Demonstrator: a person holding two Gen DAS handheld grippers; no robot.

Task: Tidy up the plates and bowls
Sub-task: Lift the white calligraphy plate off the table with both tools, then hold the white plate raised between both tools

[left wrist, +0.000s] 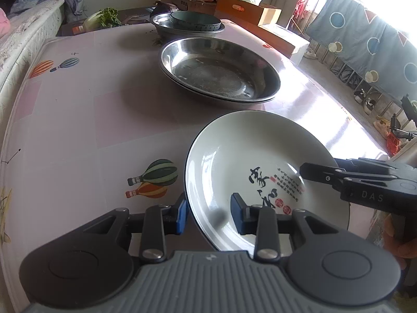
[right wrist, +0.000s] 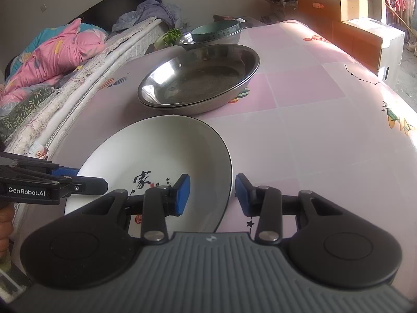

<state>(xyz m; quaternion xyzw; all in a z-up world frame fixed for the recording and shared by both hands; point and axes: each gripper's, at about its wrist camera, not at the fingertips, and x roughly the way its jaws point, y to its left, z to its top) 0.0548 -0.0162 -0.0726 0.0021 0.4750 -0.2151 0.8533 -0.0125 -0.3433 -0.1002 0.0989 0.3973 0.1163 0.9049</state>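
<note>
We see the white plate (left wrist: 250, 167) near the table's (left wrist: 78, 120) front edge, before two stacked steel basins (left wrist: 219, 70). Both the left gripper (left wrist: 208, 215) and right gripper (right wrist: 212, 195) straddle its rim with jaws apart, unclamped.

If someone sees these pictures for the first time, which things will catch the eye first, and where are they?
First comes the white plate with black calligraphy, nearest the cameras, with the left gripper and the right gripper open, each straddling its rim on opposite sides. Behind it, mid-table, lie the stacked steel pans. At the far end a teal bowl sits inside another steel basin on the pink balloon-print tablecloth.
</note>
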